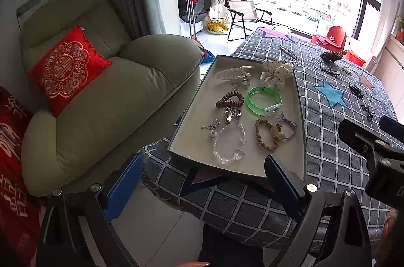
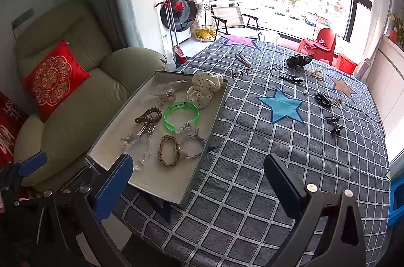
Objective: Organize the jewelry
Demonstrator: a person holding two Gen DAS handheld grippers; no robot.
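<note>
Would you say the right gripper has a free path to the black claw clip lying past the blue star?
Probably yes. The right gripper is open and empty, and between it and the black claw clip lies only bare cloth; the tray sits off to its left.

Both wrist views look forward across the table, sharing the tray [image 1: 301, 115] [image 2: 199, 161].

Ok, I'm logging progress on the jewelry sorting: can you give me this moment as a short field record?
surface: checked cloth
tray: near left edge of the cloth
in tray: green bangle, polka-dot scrunchie, braided bracelet, clear bead bracelet
still loose on cloth: black claw clip, dark scrunchie
left hand-held gripper: open, empty
right hand-held gripper: open, empty
</note>
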